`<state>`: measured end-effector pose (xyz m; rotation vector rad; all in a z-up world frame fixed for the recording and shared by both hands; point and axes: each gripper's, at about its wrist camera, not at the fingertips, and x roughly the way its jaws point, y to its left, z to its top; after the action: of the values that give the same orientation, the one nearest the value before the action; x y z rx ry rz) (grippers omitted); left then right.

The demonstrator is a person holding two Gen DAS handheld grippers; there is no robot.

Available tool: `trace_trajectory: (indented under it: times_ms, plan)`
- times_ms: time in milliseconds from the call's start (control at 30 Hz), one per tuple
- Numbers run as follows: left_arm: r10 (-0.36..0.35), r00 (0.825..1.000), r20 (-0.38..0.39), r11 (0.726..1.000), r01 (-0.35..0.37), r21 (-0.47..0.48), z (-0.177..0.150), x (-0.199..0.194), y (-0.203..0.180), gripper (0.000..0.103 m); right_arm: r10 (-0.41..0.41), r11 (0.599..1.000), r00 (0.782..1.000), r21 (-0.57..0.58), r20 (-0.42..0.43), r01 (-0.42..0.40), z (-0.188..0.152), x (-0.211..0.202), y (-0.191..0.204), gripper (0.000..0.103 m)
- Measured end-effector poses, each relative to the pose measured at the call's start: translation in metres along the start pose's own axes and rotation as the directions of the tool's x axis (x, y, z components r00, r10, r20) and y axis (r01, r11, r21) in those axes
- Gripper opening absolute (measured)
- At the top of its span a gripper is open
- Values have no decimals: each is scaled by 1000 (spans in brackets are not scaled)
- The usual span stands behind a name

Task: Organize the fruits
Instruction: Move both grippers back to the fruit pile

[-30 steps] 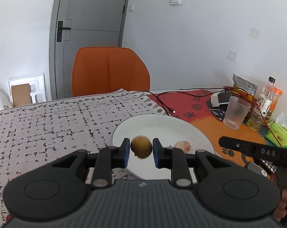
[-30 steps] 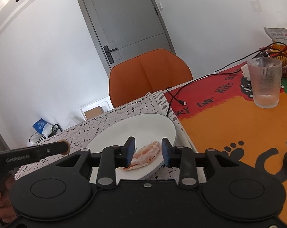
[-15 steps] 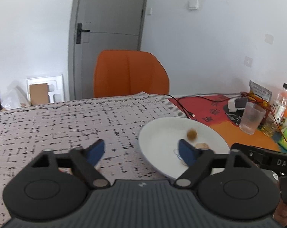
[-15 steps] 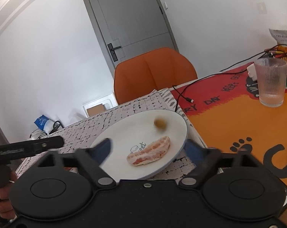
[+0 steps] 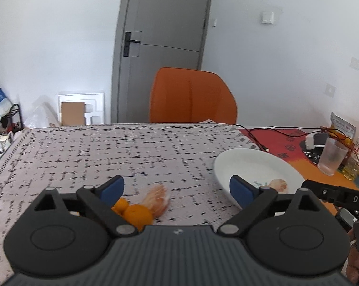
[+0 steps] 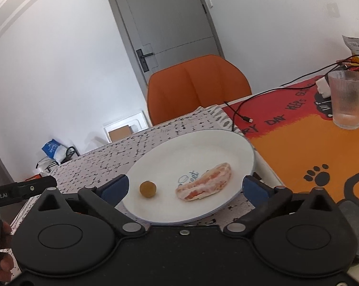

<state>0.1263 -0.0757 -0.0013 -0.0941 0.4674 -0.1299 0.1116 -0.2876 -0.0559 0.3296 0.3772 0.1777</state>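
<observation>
A white plate (image 6: 155,164) lies on the speckled tablecloth and holds a small round brown fruit (image 6: 147,189) and a peeled pink citrus wedge (image 6: 205,185). My right gripper (image 6: 185,188) is open and empty, low in front of the plate. The plate also shows in the left wrist view (image 5: 246,164) with the wedge (image 5: 278,185) on it. My left gripper (image 5: 177,188) is open and empty, to the left of the plate. Below it on the cloth lie small oranges (image 5: 136,213) and another peeled wedge (image 5: 157,199).
An orange chair (image 5: 191,95) stands behind the table. A ribbed glass (image 6: 347,99), a black cable (image 6: 241,114), bottles and snack bags (image 5: 341,125) sit on the orange-red mat (image 6: 298,147) to the right. A dark device (image 6: 353,228) lies at the near right.
Both grippers opened and dropped their fruit on the plate: the left the brown fruit, the right the wedge. The left gripper then swung left, bringing the oranges into view.
</observation>
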Motion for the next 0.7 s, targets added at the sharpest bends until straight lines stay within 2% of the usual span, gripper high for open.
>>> trace_trajectory:
  times_ms: [267, 400, 700]
  plan:
    - [63, 998, 5, 998, -63, -24, -9, -19, 24, 95, 28, 997, 999, -71, 18, -27, -7, -1, 25, 103]
    - [92, 996, 2, 995, -92, -47, -15, -29, 39, 95, 58, 993, 998, -104, -7, -58, -12, 0, 39, 103]
    - [110, 994, -16, 991, -111, -77, -25, -46, 61, 95, 148, 974, 987, -162, -61, -156, -19, 0, 65, 103]
